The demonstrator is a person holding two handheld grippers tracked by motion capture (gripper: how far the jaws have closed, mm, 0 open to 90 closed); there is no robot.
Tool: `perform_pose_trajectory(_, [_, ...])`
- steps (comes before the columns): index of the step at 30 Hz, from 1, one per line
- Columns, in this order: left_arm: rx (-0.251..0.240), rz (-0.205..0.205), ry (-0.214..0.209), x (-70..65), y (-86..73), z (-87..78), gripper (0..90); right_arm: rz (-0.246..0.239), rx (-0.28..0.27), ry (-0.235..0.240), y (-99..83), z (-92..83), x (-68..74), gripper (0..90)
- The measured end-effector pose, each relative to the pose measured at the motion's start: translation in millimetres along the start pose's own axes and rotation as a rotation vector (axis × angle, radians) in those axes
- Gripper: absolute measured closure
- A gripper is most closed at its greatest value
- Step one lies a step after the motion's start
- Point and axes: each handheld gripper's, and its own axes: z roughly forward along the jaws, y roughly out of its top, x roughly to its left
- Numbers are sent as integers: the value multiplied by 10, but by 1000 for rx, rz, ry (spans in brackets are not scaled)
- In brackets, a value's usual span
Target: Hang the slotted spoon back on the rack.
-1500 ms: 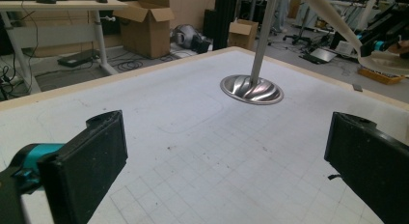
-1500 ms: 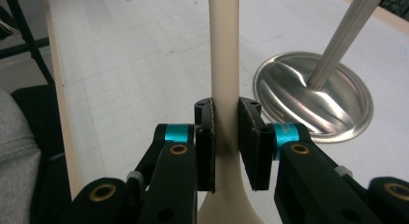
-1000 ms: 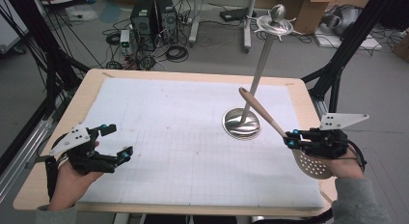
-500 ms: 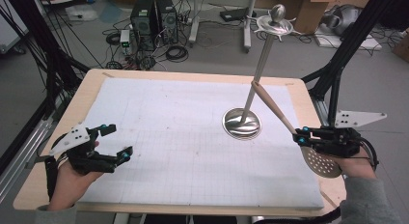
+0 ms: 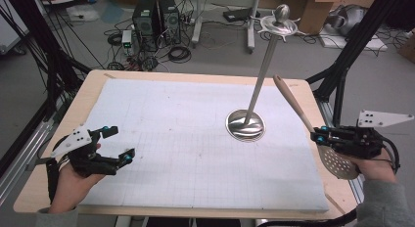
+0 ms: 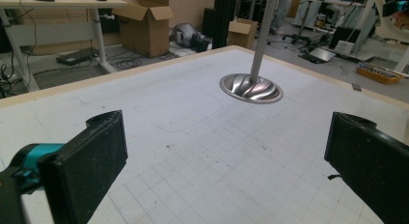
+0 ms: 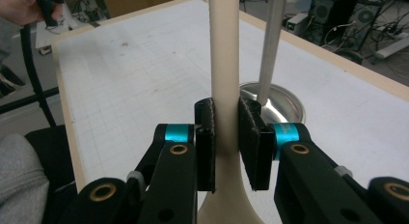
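Observation:
A skimmer spoon has a pale wooden handle (image 5: 292, 102) and a perforated metal head (image 5: 340, 163). My right gripper (image 5: 320, 137) is shut on the handle just above the head, at the table's right edge. The handle slants up and back to the left. In the right gripper view the pads (image 7: 206, 137) press both sides of the handle (image 7: 224, 64). A metal stand rises from its round base (image 5: 244, 124) on a thin pole (image 5: 262, 73) to a hooked crown (image 5: 280, 22). My left gripper (image 5: 120, 144) stands open and holds nothing near the front left, its jaws wide apart (image 6: 226, 161).
A white gridded mat (image 5: 186, 139) covers the wooden table (image 5: 88, 95). The stand's base (image 6: 251, 87) sits right of centre. Black frame posts (image 5: 342, 65) stand beside the right edge. Computers, cables and boxes lie on the floor beyond.
My right gripper has carried the spoon to the right and slightly up, away from the stand's pole. The left gripper has stayed where it was.

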Motion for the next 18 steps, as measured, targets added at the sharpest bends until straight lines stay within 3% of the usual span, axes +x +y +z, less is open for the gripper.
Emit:
perform_pose_trajectory(11, [4,-2,0,-5,-6,10,17,19,-90,-34,29,-131,-45,780])
perform_pose_trajectory(18, [3,-7,-3,-6,-10,13,17,27,-102,-64,118,-181,-56,780])
